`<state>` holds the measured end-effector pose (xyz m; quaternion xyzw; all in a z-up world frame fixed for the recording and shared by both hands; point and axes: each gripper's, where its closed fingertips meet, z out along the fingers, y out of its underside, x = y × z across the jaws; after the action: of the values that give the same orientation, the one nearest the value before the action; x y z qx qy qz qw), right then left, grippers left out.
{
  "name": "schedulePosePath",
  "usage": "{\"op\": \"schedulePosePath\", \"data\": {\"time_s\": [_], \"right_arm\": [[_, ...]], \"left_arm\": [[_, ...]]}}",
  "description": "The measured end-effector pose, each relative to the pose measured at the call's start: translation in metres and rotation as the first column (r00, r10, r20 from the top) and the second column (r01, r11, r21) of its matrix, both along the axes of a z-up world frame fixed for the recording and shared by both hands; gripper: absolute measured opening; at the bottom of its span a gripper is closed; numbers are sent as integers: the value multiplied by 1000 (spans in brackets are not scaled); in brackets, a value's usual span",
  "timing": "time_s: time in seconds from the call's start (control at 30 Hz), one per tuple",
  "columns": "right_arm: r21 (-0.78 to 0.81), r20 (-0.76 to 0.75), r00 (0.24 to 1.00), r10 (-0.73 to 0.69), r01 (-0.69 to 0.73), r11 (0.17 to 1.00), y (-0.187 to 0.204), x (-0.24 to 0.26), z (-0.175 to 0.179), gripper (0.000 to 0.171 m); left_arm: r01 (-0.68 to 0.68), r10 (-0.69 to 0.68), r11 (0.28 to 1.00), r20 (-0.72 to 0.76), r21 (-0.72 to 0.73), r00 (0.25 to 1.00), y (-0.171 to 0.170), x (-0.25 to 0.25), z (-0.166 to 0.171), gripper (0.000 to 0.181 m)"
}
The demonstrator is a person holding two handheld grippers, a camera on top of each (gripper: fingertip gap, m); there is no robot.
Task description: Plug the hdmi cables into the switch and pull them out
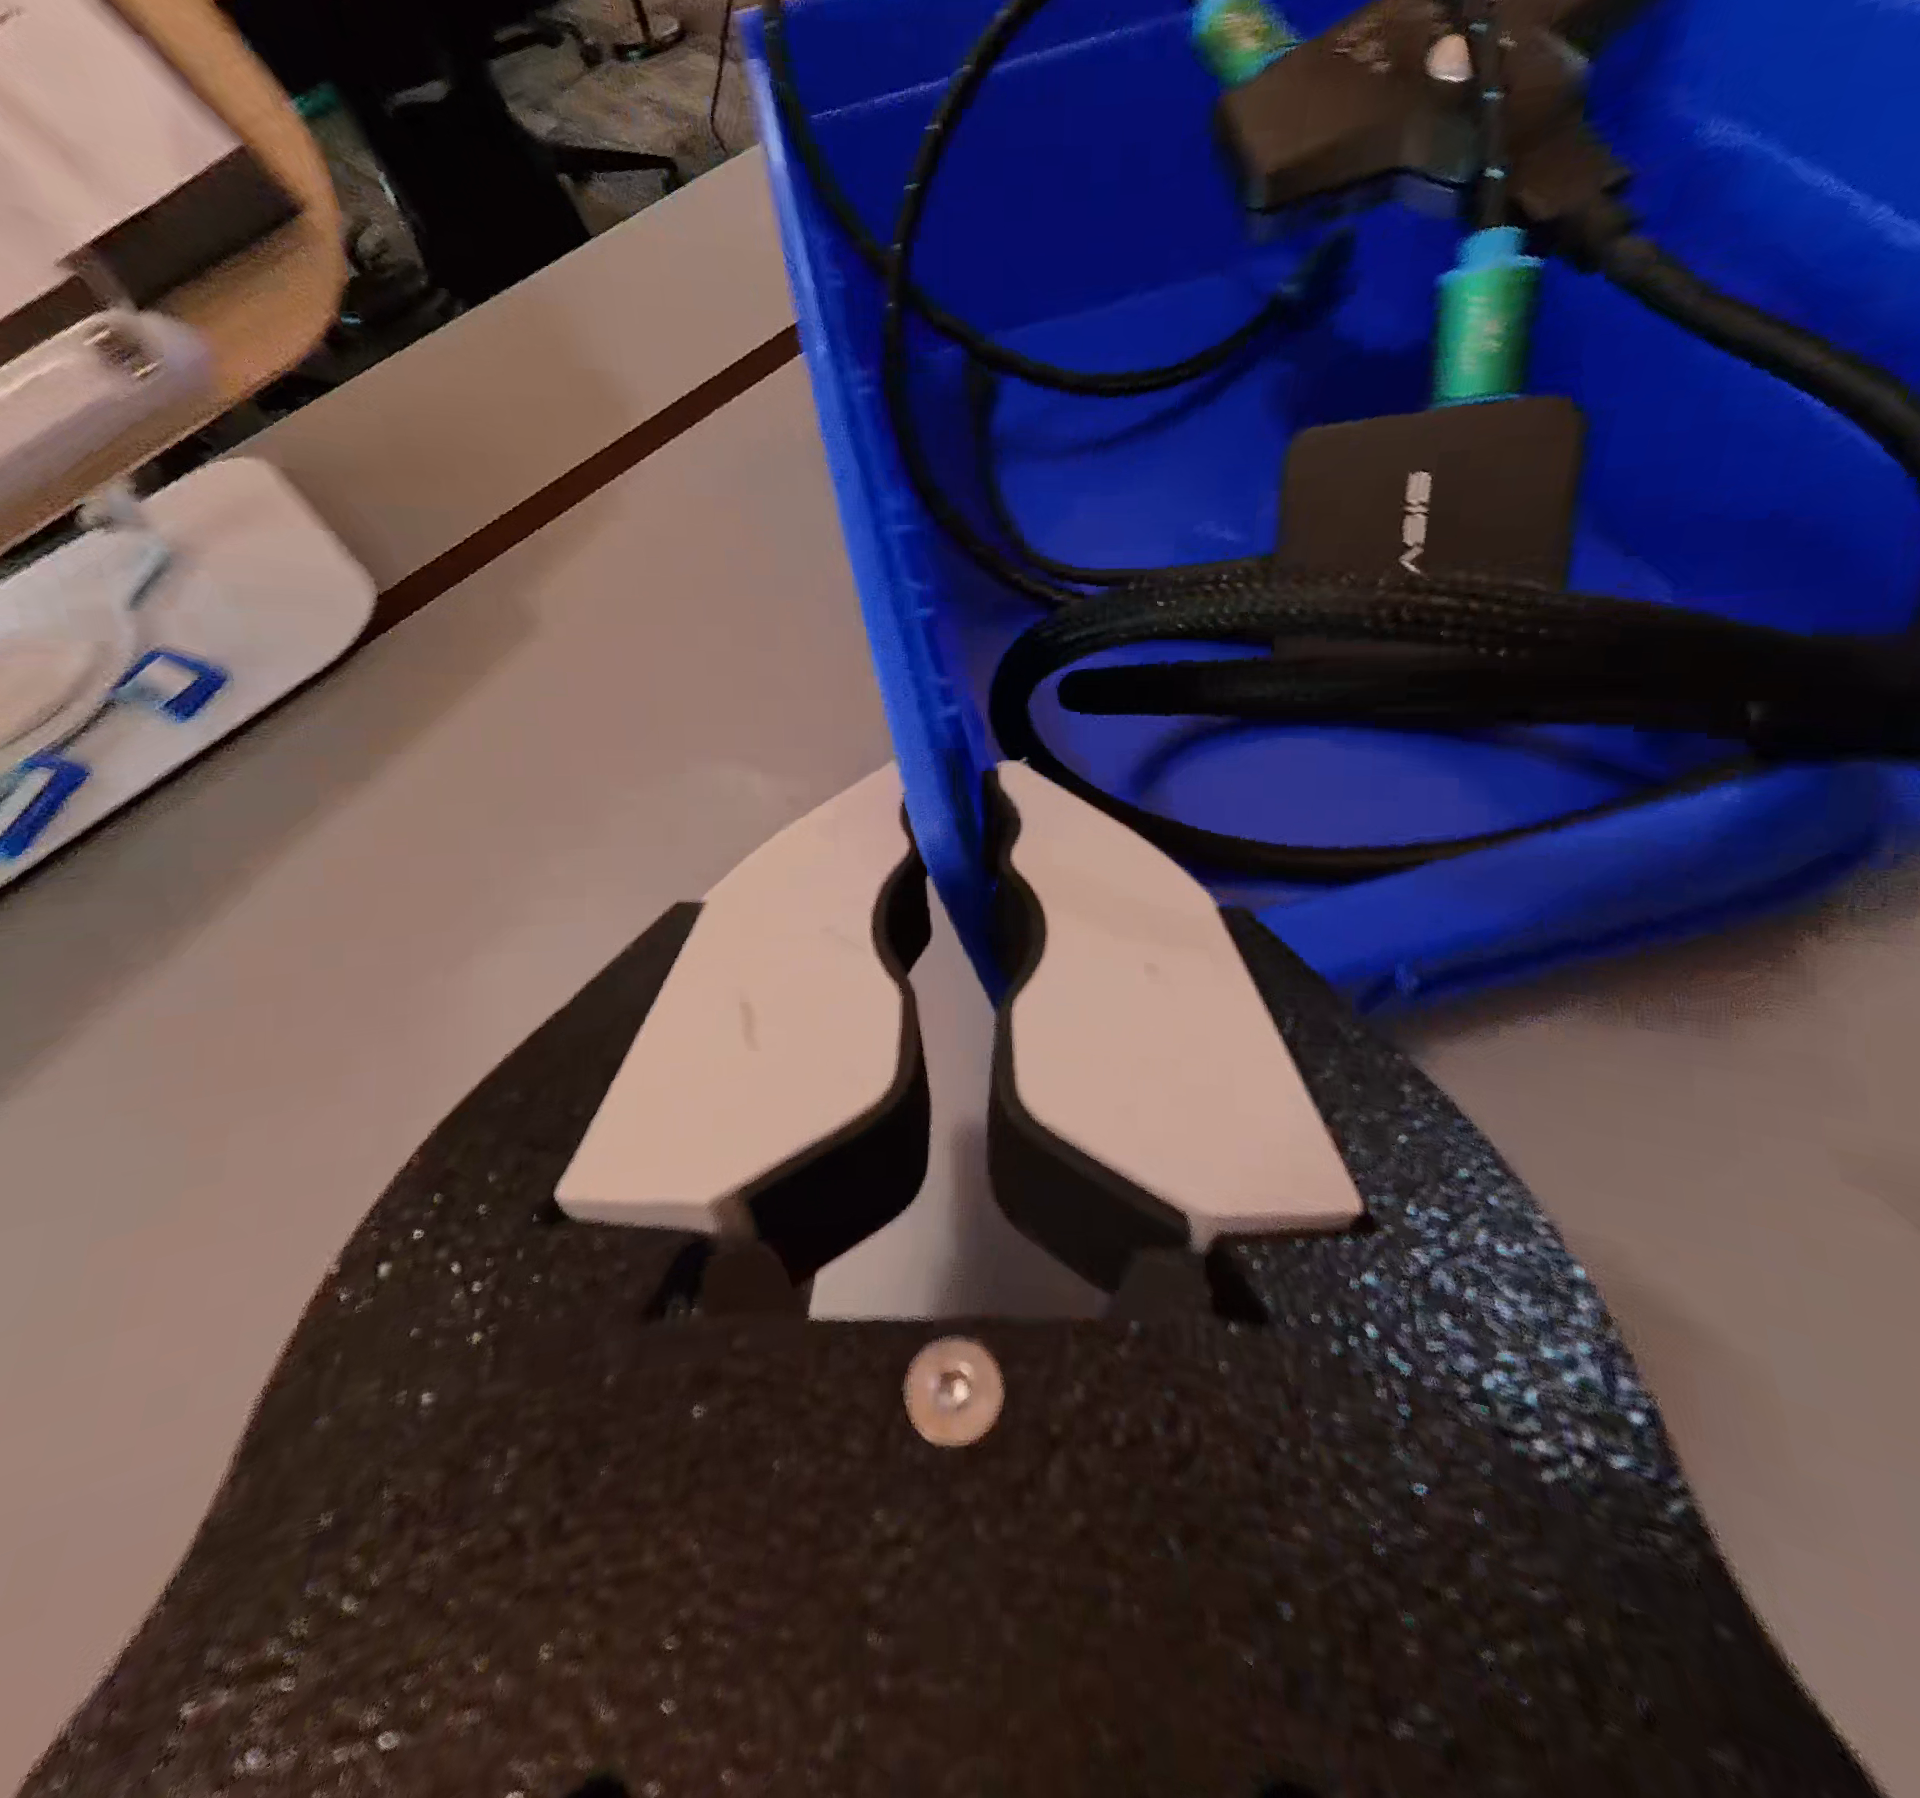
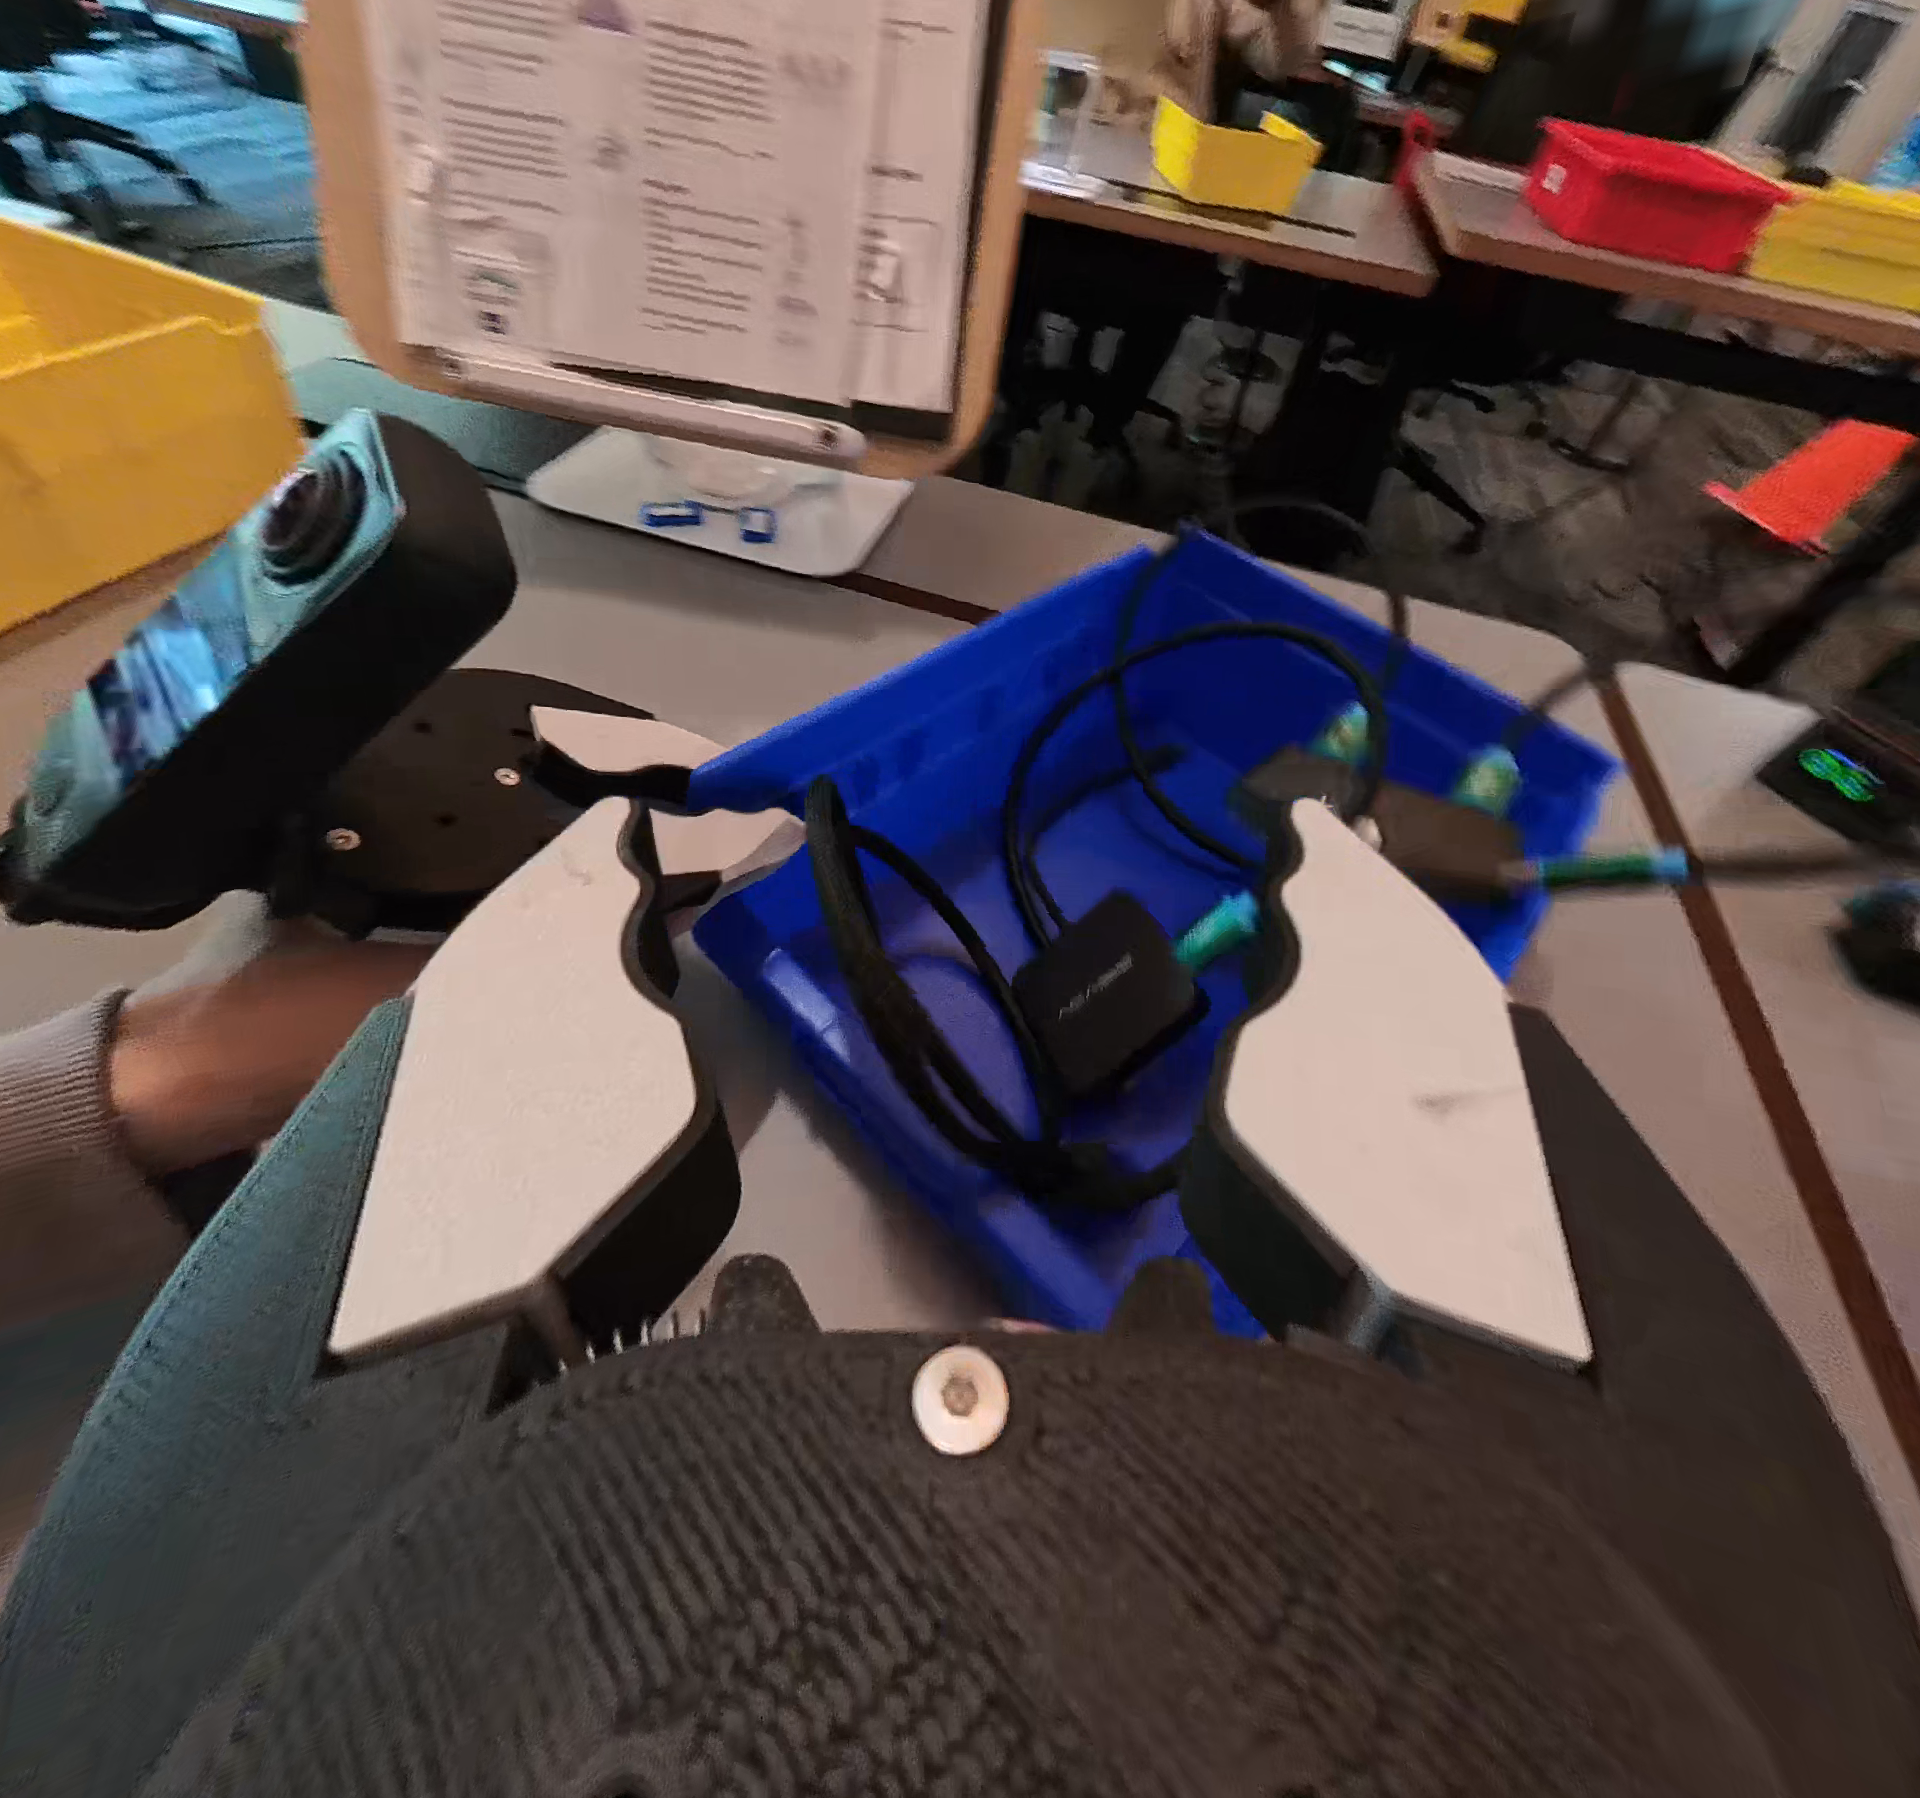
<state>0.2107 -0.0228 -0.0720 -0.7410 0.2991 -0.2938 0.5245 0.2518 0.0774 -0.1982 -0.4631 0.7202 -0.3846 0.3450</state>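
Seemingly early on, the left gripper (image 1: pixel 951 813) pinched the blue plastic bin's (image 1: pixel 1039 190) wall while the right gripper (image 2: pixel 961 875) hovered agape above the black HDMI switch (image 2: pixel 1107 990), one green-ended cable (image 2: pixel 1221 922) plugged in.

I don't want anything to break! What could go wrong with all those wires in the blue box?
1. The left claw pinches the blue bin wall at its corner; the bin might tip or slide.
2. The black cables loop over each other around the small black switch, so lifting one could drag the rest.
3. The right claw hangs open over the bin; it could snag a loop instead of a green plug.
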Motion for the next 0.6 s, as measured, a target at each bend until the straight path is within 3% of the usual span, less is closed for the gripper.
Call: {"op": "schedulePosePath", "data": {"time_s": [0.2,0.27,0.37,0.47,0.57,0.6], "right_arm": [[-56,-43,937,347,-349,936,111,-25,37,111],[-37,-42,885,464,-465,884,166,-32,61,111],[-1,-165,780,604,-613,790,263,-48,73,115],[54,-413,648,640,-684,728,361,-71,40,117],[56,-661,516,544,-689,722,432,-103,-24,111],[33,-692,522,498,-666,745,449,-106,-45,106]], "left_arm": [[-28,27,998,-13,-64,1000,83,-75,0,5],[-58,57,996,-13,-73,998,107,-108,0,5],[-116,116,988,-6,-99,993,137,-156,1,5],[-184,186,976,8,-115,983,161,-199,2,5],[-242,244,967,13,-83,970,181,-236,2,6],[-260,262,963,14,-66,965,187,-246,2,6]]}}
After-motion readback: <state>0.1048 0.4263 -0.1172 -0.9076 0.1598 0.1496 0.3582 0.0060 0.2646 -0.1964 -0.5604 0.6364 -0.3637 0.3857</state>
